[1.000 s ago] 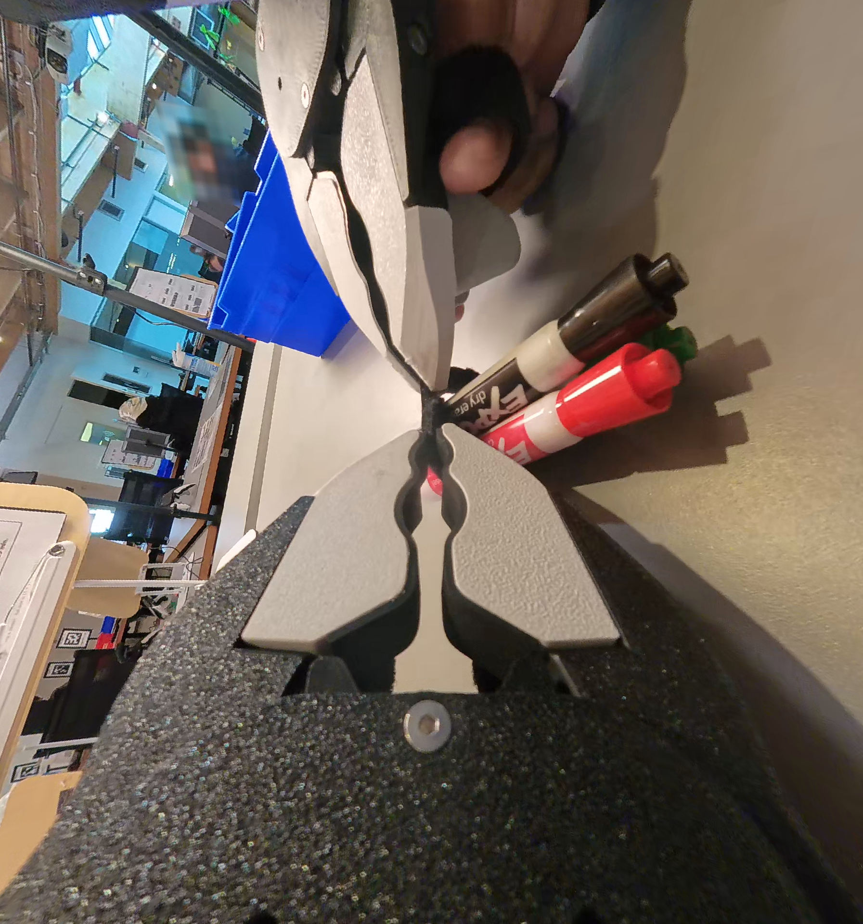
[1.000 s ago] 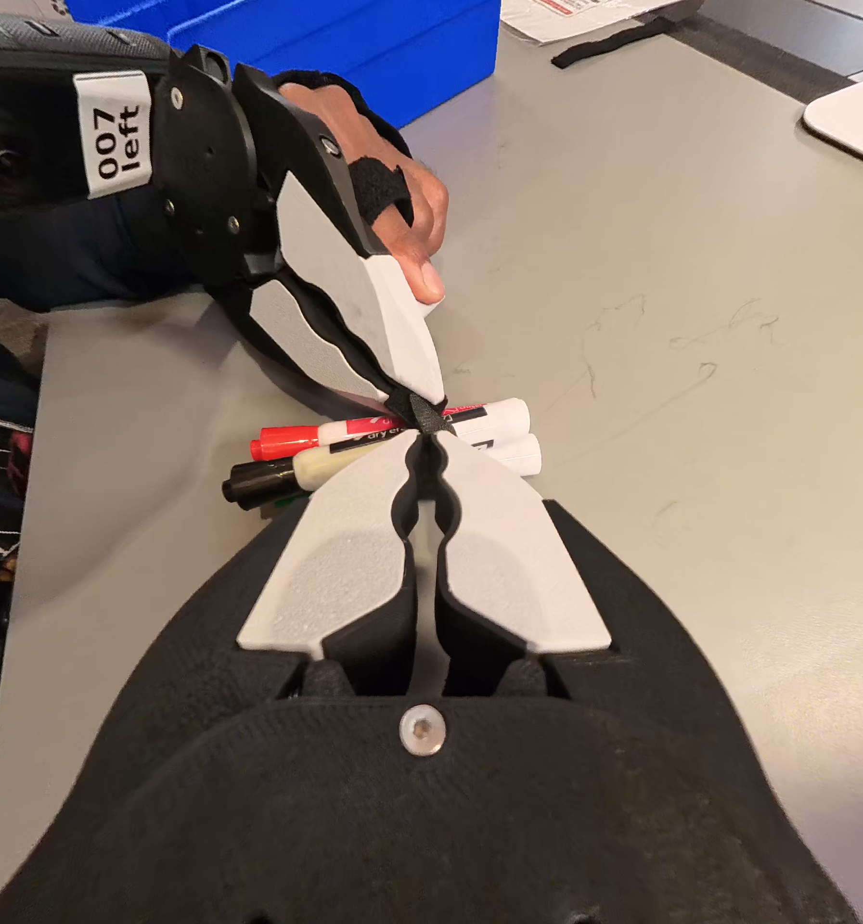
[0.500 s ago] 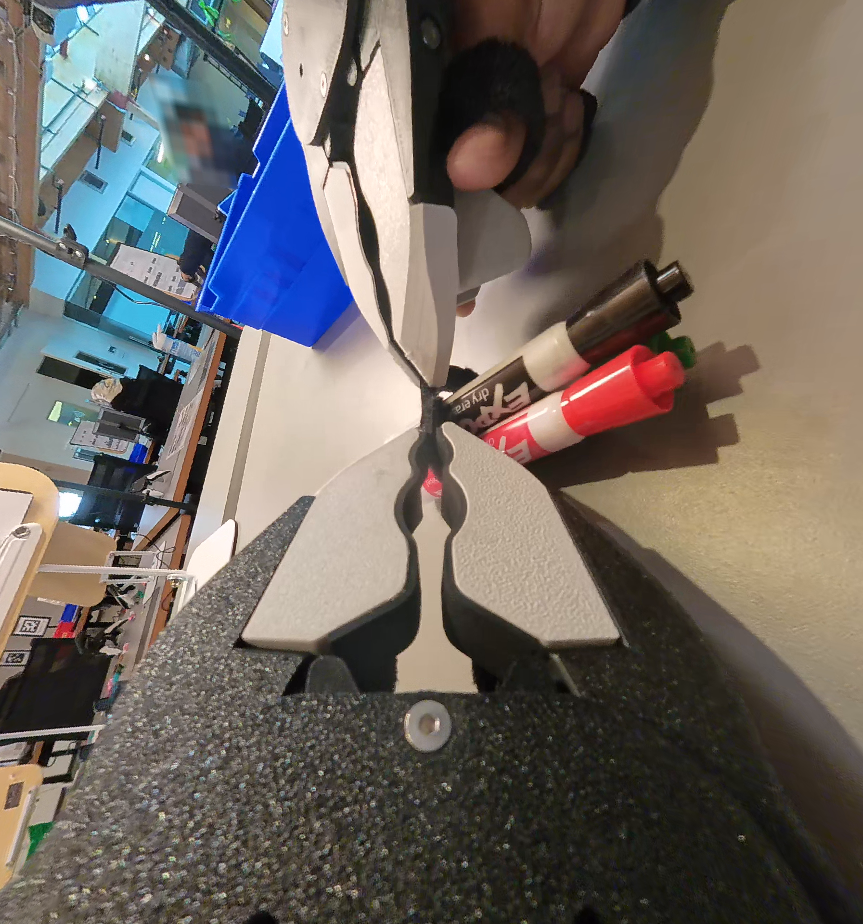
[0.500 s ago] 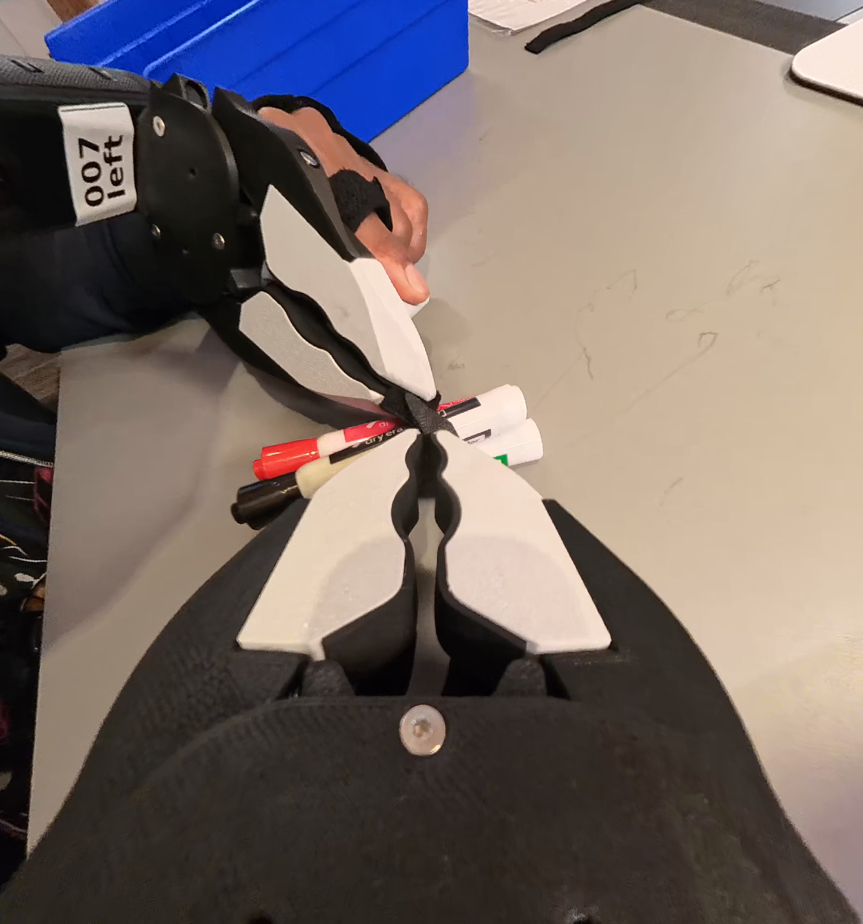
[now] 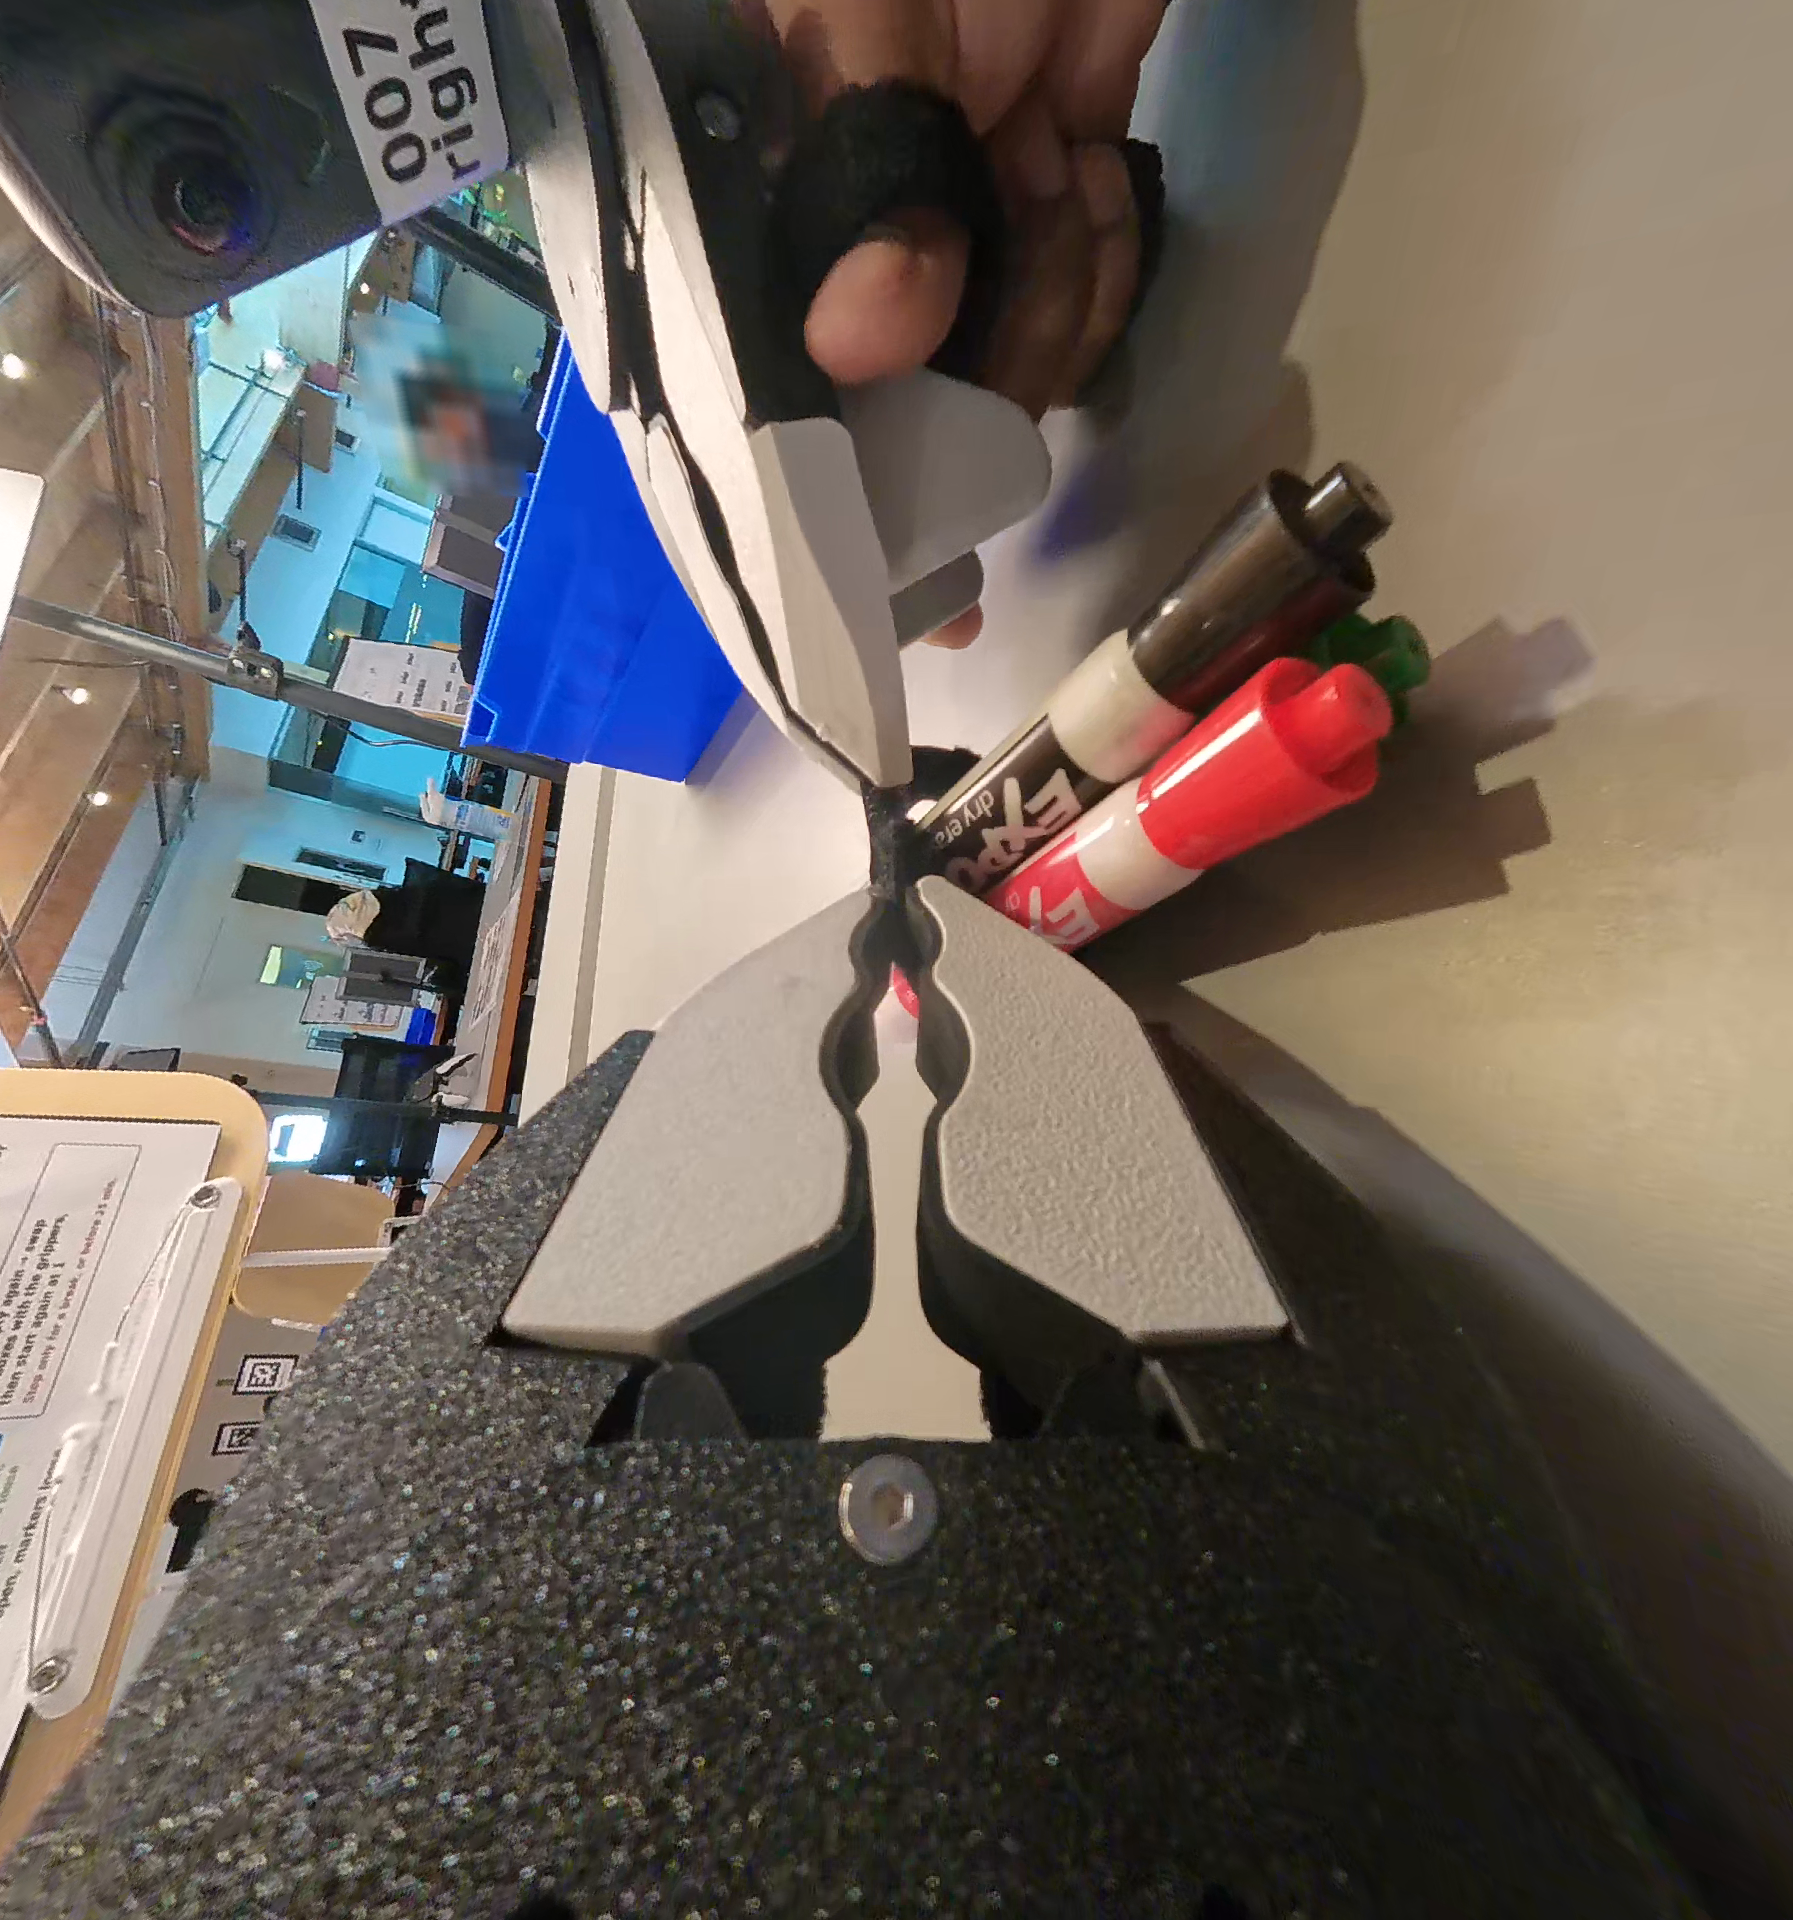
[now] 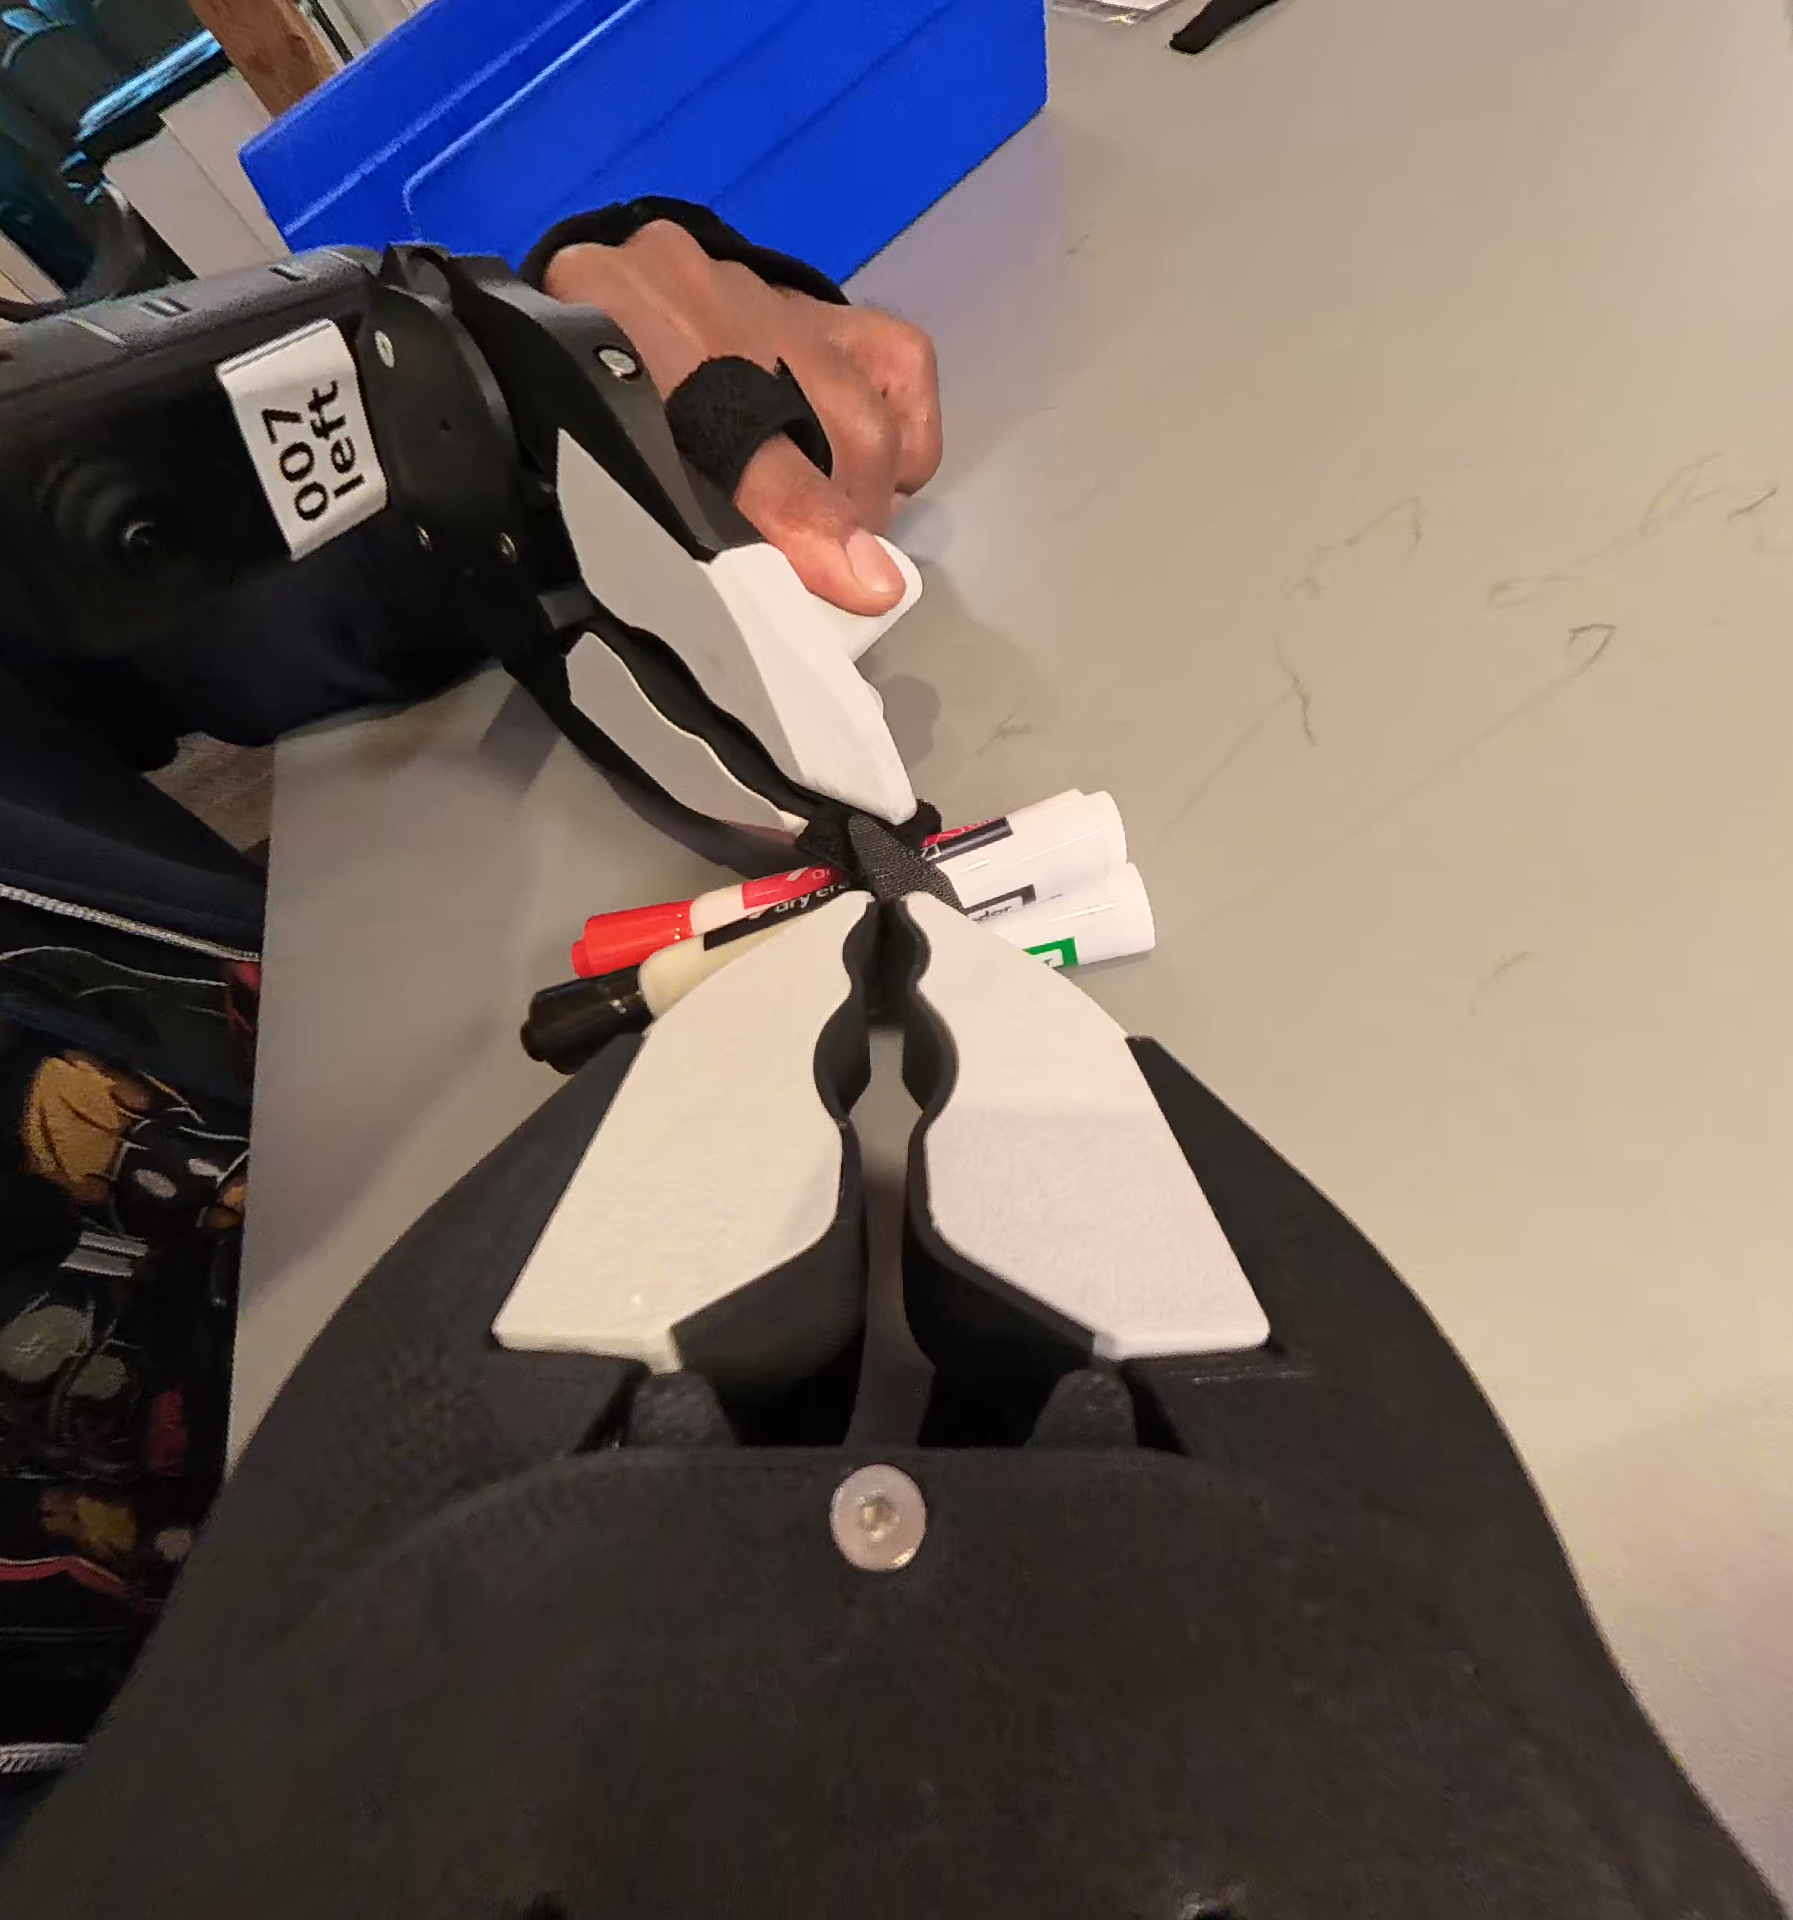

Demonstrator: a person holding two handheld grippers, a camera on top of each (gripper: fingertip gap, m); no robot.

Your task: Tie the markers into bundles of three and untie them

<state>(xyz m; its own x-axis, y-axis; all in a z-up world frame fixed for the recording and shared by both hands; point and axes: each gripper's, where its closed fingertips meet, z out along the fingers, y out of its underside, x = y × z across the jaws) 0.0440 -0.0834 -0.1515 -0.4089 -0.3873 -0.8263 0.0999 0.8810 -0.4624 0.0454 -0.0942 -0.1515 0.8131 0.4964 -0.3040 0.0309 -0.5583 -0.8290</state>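
Three markers lie bundled on the grey table (image 6: 1391,520): a red one (image 5: 1214,790), a black one (image 5: 1183,665) and a green one (image 5: 1375,649). A black strap (image 5: 887,842) wraps around their middle. The bundle also shows in the right wrist view, with the red marker (image 6: 663,920), the black marker (image 6: 601,1003) and the strap (image 6: 887,862). My left gripper (image 5: 892,904) is shut on one end of the strap. My right gripper (image 6: 887,906) is shut on the other end, tip to tip with the left one, just above the bundle.
Blue bins (image 6: 663,114) stand at the back of the table, also in the left wrist view (image 5: 601,623). A person's hands hold both grippers. A loose black strap (image 6: 1214,21) lies far back. The table's near left edge (image 6: 268,831) is close to the markers. My left and right fingertips are right by each other.
Both grippers have stayed shut on the strap over the bundle. The two grippers have shifted and tilted a little. The markers still rest on the table.
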